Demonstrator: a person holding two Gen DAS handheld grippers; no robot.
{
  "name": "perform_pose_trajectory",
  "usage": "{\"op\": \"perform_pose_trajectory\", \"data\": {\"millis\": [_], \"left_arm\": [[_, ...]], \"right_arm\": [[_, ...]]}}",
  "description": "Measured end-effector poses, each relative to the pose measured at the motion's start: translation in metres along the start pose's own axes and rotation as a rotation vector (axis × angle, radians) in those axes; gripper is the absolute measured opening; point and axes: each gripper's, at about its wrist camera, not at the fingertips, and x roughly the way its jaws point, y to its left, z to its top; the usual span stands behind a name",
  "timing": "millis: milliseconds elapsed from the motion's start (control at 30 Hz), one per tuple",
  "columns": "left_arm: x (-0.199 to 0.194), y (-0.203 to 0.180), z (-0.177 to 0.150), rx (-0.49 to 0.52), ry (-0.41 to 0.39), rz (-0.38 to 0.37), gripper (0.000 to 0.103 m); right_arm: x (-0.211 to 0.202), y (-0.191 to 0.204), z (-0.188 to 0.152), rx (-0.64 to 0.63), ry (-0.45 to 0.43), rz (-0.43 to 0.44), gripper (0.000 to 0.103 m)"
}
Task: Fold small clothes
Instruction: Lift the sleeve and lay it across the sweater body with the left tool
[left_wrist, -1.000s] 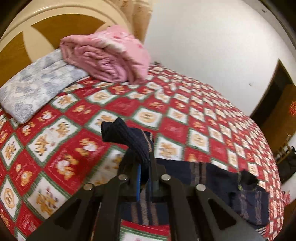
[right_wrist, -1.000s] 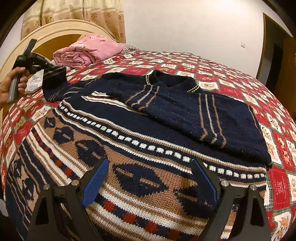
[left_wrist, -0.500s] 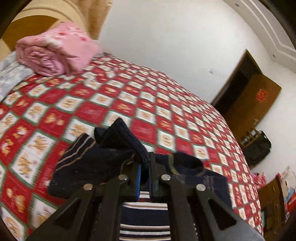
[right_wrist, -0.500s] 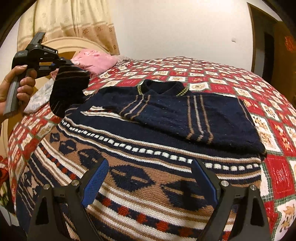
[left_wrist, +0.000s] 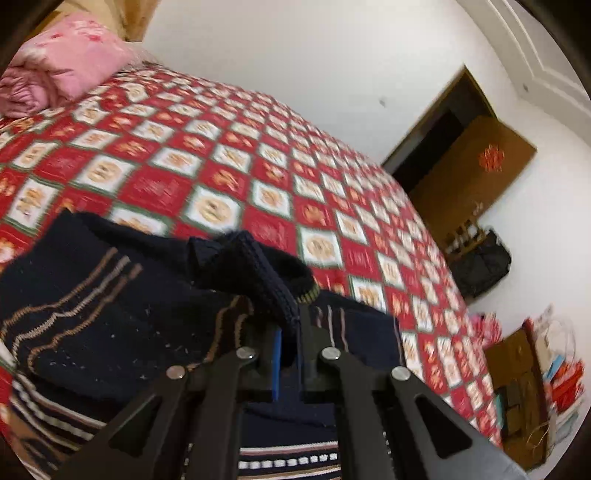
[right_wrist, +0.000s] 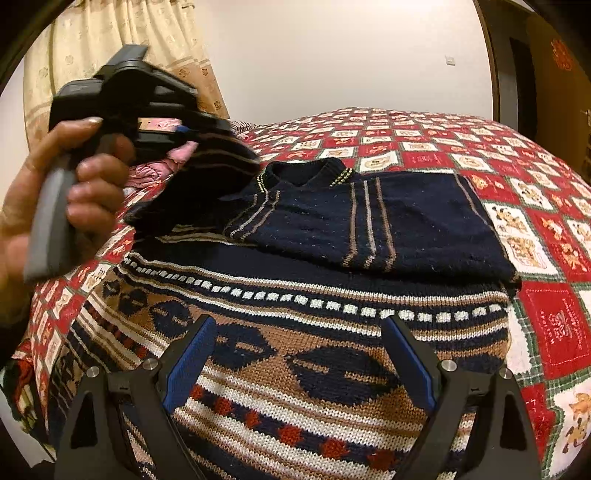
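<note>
A navy knit sweater (right_wrist: 369, 221) with tan stripes and a patterned brown lower body (right_wrist: 295, 350) lies flat on the bed. One sleeve lies folded across its chest. My left gripper (left_wrist: 290, 332) is shut on the cuff of the other sleeve (left_wrist: 258, 269) and holds it lifted over the sweater's left shoulder. It also shows in the right wrist view (right_wrist: 192, 134), held in a hand, with the sleeve (right_wrist: 192, 192) hanging from it. My right gripper (right_wrist: 299, 354) is open and empty, just above the sweater's patterned lower part.
The bed has a red and white checked cover (left_wrist: 221, 166). A pink folded blanket (left_wrist: 62, 70) lies at the headboard end. A doorway with a brown door (left_wrist: 461, 166) and cluttered furniture (left_wrist: 535, 387) stand beyond the bed's far side.
My left gripper has carried the sleeve cuff up and inward, from the bed's left side to over the sweater's chest. My right gripper has stayed open over the lower part.
</note>
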Motion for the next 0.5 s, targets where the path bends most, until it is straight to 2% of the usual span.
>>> {"op": "perform_pose_trajectory", "data": {"millis": [100,267,300,400,433,500], "left_arm": [[0.022,-0.016,-0.016,0.046,0.056,-0.007,0.007],[0.03,-0.027,-0.031,0.105,0.165,-0.027,0.02],[0.027,-0.029,-0.033,0.122,0.171,-0.038,0.026],[0.004,-0.027,-0.033,0.192,0.131,-0.017,0.058],[-0.009,-0.024,-0.033,0.21,0.091,-0.018,0.066],[-0.032,-0.014,-0.034,0.247,0.021,0.004,0.075]], "right_arm": [[0.002,-0.004,0.0,0.021,0.012,0.01,0.091],[0.006,-0.013,-0.001,0.06,0.03,0.022,0.091],[0.006,-0.014,-0.001,0.064,0.032,0.024,0.091],[0.008,-0.015,-0.002,0.074,0.036,0.029,0.091],[0.008,-0.016,-0.002,0.078,0.036,0.033,0.091],[0.007,-0.019,-0.002,0.094,0.026,0.037,0.091]]}}
